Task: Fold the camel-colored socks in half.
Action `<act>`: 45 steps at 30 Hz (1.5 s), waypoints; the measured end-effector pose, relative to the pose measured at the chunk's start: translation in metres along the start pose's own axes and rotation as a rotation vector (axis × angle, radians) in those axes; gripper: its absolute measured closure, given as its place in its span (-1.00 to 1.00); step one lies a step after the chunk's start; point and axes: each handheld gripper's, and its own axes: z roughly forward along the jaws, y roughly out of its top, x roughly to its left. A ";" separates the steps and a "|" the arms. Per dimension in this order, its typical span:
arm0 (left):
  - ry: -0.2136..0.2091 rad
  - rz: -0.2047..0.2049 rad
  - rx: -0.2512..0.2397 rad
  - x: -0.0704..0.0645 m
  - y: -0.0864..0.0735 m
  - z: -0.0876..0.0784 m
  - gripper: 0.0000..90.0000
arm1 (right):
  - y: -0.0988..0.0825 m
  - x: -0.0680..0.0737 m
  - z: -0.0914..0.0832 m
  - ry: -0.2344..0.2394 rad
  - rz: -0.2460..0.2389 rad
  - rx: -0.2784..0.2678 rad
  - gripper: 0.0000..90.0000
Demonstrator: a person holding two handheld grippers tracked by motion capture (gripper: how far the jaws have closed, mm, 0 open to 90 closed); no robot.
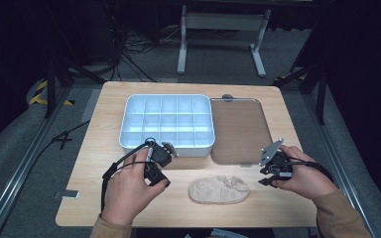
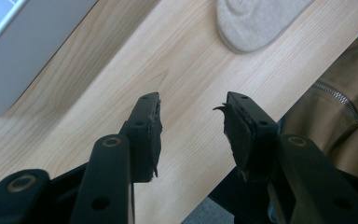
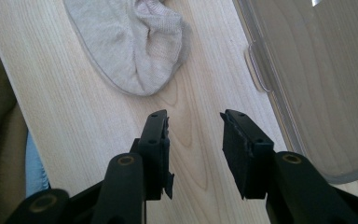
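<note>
In the left gripper view the sock [image 2: 256,21] is cut off by the top edge, and the box [image 2: 23,51] by the left. In the right gripper view the lid [image 3: 317,79] runs past the right edge.

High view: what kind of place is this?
Probably a lab recording station, not a home: a lone table on grey floor, dark surroundings, loose cables behind, hazard tape at left, a metal stand beyond.

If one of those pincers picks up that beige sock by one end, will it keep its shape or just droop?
The sock will probably droop: it is thin knit cloth, lying flat and wrinkled on the table. It looks light, so a small pinch should lift it. Pushed, it would likely bunch up rather than slide whole across the bare wood.
</note>
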 end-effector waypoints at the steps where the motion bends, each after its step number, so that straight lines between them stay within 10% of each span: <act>1: -0.002 -0.003 0.000 -0.001 0.001 0.000 0.31 | 0.000 0.000 0.000 -0.001 -0.001 -0.003 0.36; 20: -0.017 0.167 -0.005 -0.043 0.042 0.016 0.31 | -0.005 0.004 -0.001 0.037 0.054 -0.016 0.45; 45: -0.051 0.141 0.102 -0.034 0.070 0.085 0.38 | -0.004 0.008 0.008 0.055 0.052 -0.001 0.43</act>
